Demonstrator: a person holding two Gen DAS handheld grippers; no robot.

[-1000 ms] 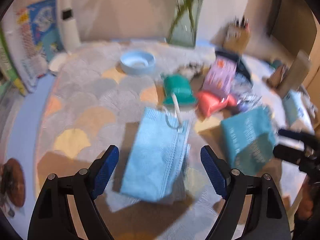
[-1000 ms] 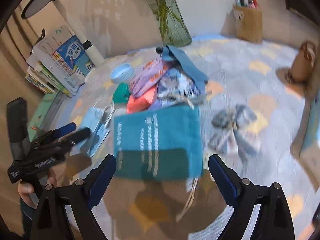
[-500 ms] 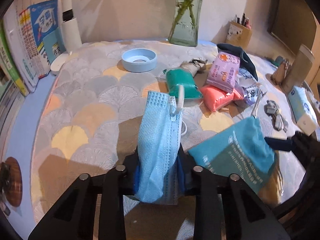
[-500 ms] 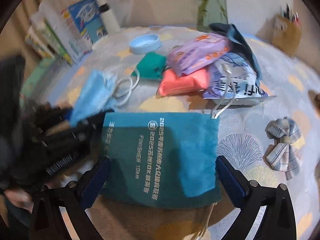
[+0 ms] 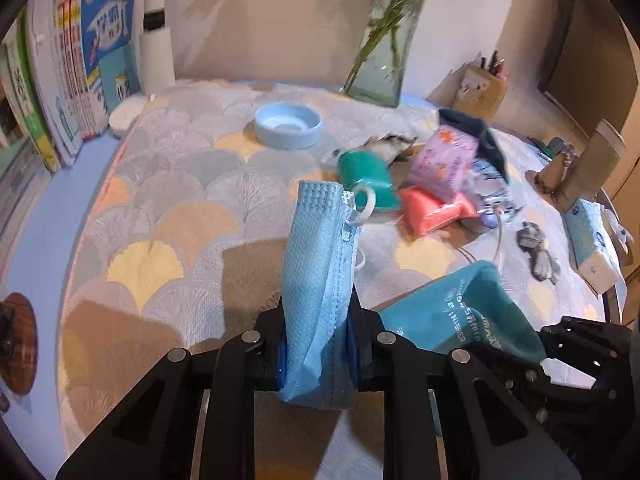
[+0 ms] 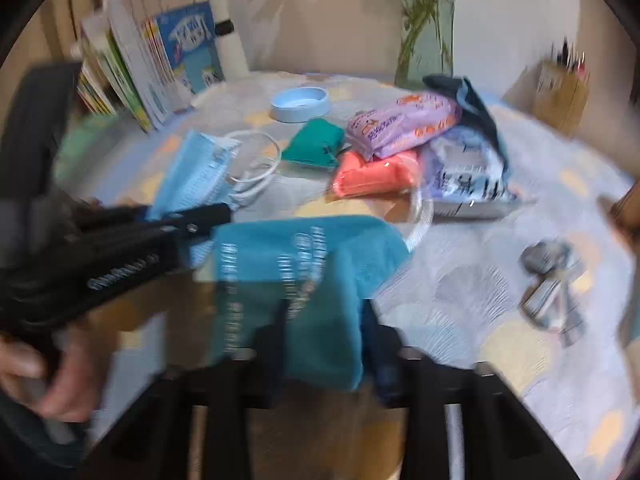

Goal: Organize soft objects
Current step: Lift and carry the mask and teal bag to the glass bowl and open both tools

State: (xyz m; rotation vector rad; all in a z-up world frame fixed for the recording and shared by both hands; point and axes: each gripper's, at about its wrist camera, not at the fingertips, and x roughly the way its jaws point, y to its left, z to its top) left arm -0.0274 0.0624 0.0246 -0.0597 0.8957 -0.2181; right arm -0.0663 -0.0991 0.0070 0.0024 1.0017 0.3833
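My left gripper is shut on a light blue face mask, which stands up between the jaws above the patterned tablecloth. The mask also shows in the right wrist view, with its white ear loops trailing right. My right gripper is shut on a teal drawstring bag, which also shows at the lower right of the left wrist view. Behind lie a green pouch, a coral pack and a purple tissue pack.
A blue bowl and a glass vase stand at the back. Books line the left edge. A pen holder, a plaid bow, a tissue box and a dark blue cloth are on the right.
Both grippers went from open to shut: the left closed on the face mask and raised it, the right closed on the teal bag.
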